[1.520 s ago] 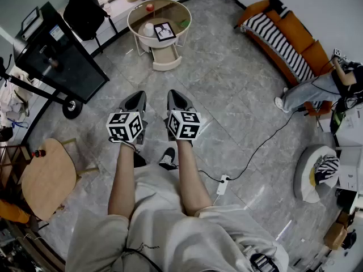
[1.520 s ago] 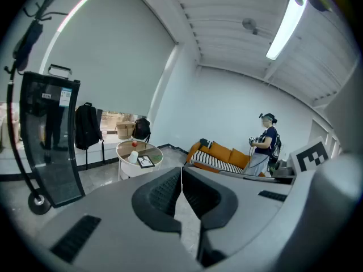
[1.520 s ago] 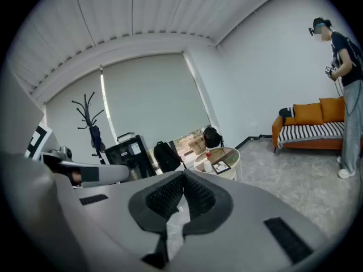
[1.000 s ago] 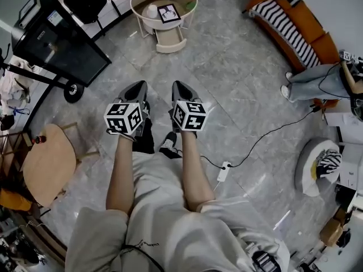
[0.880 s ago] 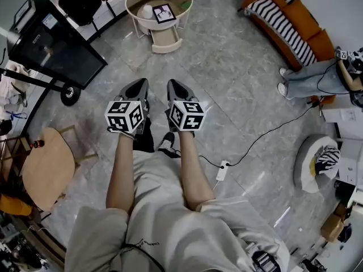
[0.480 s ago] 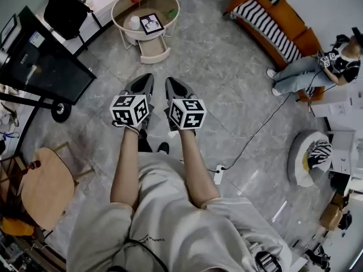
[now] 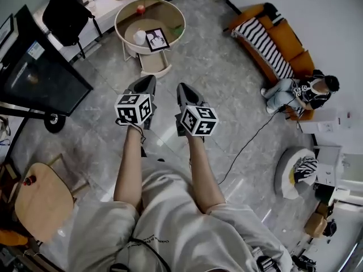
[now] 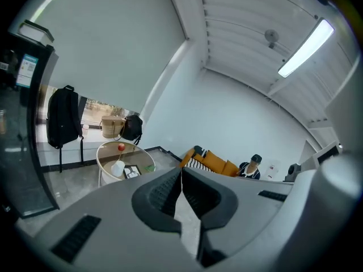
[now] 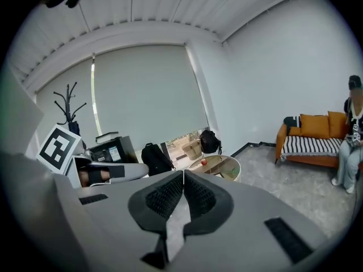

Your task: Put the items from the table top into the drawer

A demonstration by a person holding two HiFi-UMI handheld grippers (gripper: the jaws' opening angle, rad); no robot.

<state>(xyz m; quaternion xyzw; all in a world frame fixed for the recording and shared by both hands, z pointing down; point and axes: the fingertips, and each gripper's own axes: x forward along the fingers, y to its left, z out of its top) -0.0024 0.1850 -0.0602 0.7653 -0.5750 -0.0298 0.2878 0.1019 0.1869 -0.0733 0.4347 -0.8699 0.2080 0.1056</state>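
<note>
Left gripper (image 7: 146,85) and right gripper (image 7: 184,90), both closed empty, hover over grey floor (image 7: 227,89) facing round table (image 7: 170,10)

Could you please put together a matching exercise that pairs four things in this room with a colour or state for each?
Things:
1. apple
2. drawer
3. sofa
4. left gripper

Colour or state:
A. orange
B. jaws shut, nothing between them
C. red
D. pulled open

Pairs: 1-C, 2-D, 3-A, 4-B
</note>
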